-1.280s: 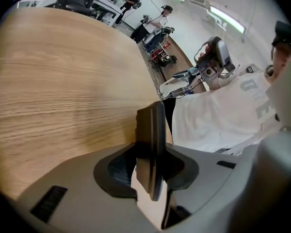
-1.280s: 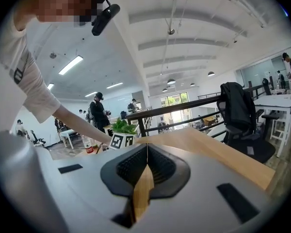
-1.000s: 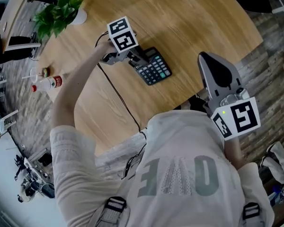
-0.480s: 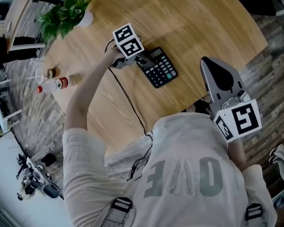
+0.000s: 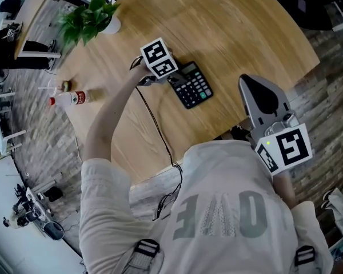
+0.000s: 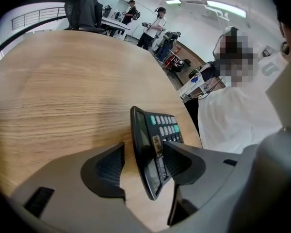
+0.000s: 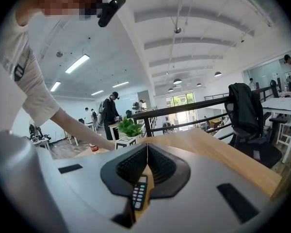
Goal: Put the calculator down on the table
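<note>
Tilted lower, left hand-held gripper (image 6: 143, 148) is opening around calculator (image 6: 161, 129).

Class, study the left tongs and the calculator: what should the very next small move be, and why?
Probably ease the left tongs straight back off the calculator. It already rests on the table, the tongs are opening around it, and one pad stands clear of its edge, so the put-down looks nearly done.
</note>
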